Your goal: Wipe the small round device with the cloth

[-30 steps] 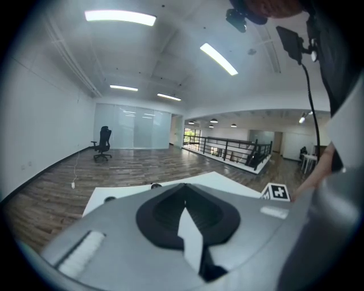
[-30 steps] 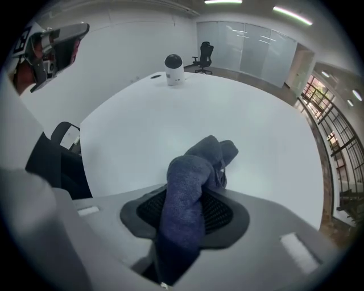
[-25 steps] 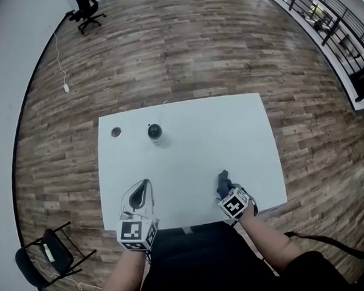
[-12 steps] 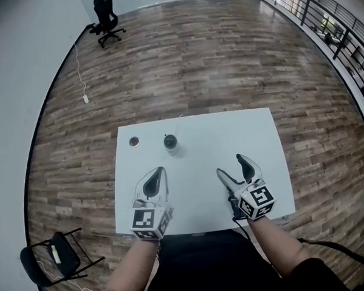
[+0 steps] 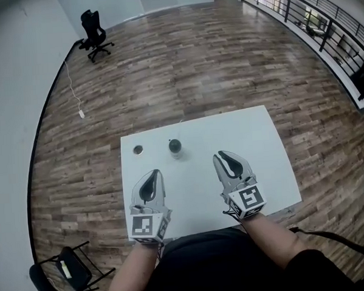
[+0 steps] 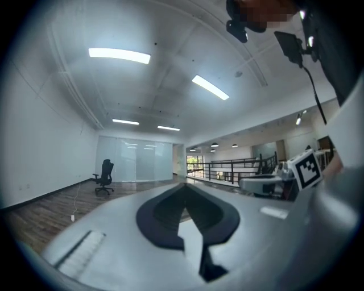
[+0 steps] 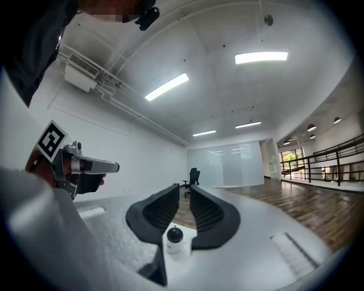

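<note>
The small round device (image 5: 175,147), white with a black top, stands upright on the white table (image 5: 261,144) towards its far left. My left gripper (image 5: 156,172) hovers over the near left of the table, shut and empty, its tips meeting (image 6: 183,185). My right gripper (image 5: 222,154) hangs level over the near right. Its jaws have just been closing and stand open by a narrow gap (image 7: 183,186) with nothing between them. The device (image 7: 175,241) shows low between them, well ahead on the table. No cloth shows in any view.
A small round disc (image 5: 138,150) lies left of the device. Around the table is wood floor, with an office chair (image 5: 94,31) far back, a folding chair (image 5: 64,270) at the near left and a railing (image 5: 321,19) at the right.
The right gripper rose from pointing down at the table to level, spread wide, then narrowed. The left gripper lifted a little. Both now sit higher over the table's near edge.
</note>
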Demonstrator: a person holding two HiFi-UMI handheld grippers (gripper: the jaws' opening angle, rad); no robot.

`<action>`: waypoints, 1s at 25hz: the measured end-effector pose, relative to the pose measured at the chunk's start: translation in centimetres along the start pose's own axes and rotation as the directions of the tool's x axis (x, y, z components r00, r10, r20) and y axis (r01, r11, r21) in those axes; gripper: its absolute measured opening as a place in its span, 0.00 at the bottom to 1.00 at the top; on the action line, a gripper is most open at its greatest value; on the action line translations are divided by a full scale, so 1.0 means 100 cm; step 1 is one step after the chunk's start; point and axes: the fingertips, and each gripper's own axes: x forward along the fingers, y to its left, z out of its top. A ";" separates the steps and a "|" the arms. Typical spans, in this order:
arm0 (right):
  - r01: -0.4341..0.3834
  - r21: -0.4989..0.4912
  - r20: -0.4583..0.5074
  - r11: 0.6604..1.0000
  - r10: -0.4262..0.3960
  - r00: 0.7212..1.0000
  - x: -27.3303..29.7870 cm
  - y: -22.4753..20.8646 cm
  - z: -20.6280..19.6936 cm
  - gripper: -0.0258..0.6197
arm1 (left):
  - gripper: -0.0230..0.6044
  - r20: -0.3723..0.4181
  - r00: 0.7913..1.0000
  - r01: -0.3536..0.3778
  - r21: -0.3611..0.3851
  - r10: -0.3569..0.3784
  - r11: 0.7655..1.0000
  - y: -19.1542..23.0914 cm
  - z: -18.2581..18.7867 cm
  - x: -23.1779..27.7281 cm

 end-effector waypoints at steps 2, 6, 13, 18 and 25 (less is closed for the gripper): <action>0.011 -0.014 -0.009 1.000 -0.012 1.000 0.001 0.005 0.000 0.10 | 0.05 0.007 1.000 0.004 0.010 -0.004 1.000 0.003 0.002 0.001; 0.011 -0.025 -0.032 1.000 -0.012 0.999 0.004 0.019 -0.007 0.07 | 0.05 0.055 0.998 0.034 -0.003 -0.034 0.999 0.000 0.014 -0.001; 0.041 -0.046 -0.058 0.998 -0.044 0.997 0.010 0.026 -0.012 0.05 | 0.05 0.125 0.991 0.048 0.012 -0.049 0.999 0.006 0.026 -0.005; 0.050 -0.060 -0.068 0.997 -0.054 0.996 0.015 0.030 -0.012 0.05 | 0.05 0.120 0.991 0.060 0.012 -0.061 0.998 0.010 0.024 -0.001; 0.078 0.013 -0.111 0.997 -0.076 0.991 0.015 0.024 -0.022 0.04 | 0.05 0.050 0.998 0.033 -0.091 -0.029 0.995 0.015 0.017 -0.001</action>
